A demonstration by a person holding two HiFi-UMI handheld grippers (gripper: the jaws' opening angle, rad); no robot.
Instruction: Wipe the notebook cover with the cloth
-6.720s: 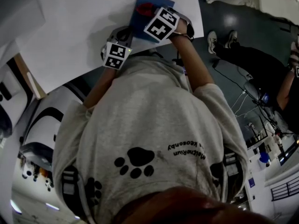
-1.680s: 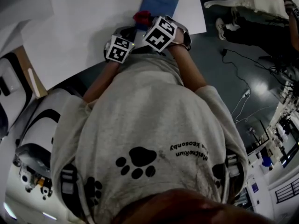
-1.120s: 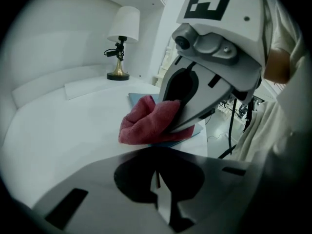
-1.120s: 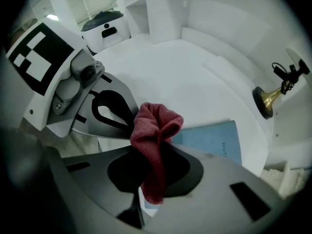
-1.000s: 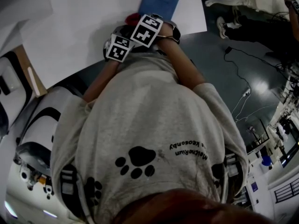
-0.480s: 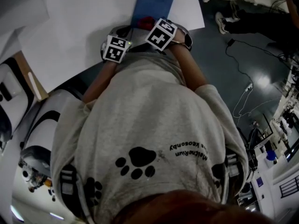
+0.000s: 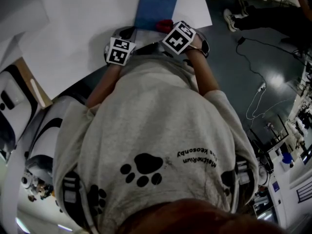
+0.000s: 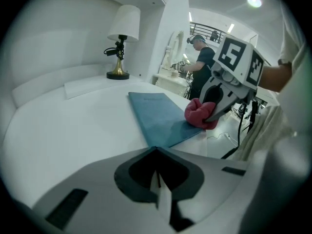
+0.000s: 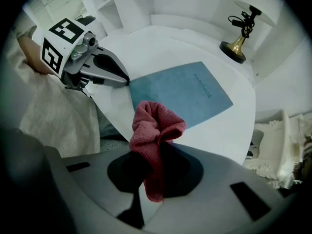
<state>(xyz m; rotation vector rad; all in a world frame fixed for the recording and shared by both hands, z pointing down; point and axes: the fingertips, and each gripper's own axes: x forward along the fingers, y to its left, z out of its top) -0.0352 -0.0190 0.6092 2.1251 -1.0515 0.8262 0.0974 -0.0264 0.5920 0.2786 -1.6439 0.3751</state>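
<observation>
Top centre of frame, forearms (image 7: 202, 77) outstretched: the cloth (image 9: 153, 126) is pinched in the right gripper (image 8: 210, 117) at the notebook's (image 7: 156, 6) lower edge; the left gripper (image 9: 122, 79) is held closed, empty.

- cloth (image 9: 155, 126): red fabric, nubbly pile, matt
- notebook (image 9: 180, 94): blue cover, smooth, matt
- table (image 8: 73, 126) under the notebook: white, smooth, faint sheen
- lamp base (image 8: 118, 74) beyond the notebook: brass-coloured metal, glossy

The right gripper (image 9: 152, 179) pinches a red cloth (image 9: 155, 126), bunched above the near edge of the notebook (image 9: 185, 96); the left gripper (image 9: 123, 81) points at its corner; a lamp (image 9: 242, 28) stands beyond.
</observation>
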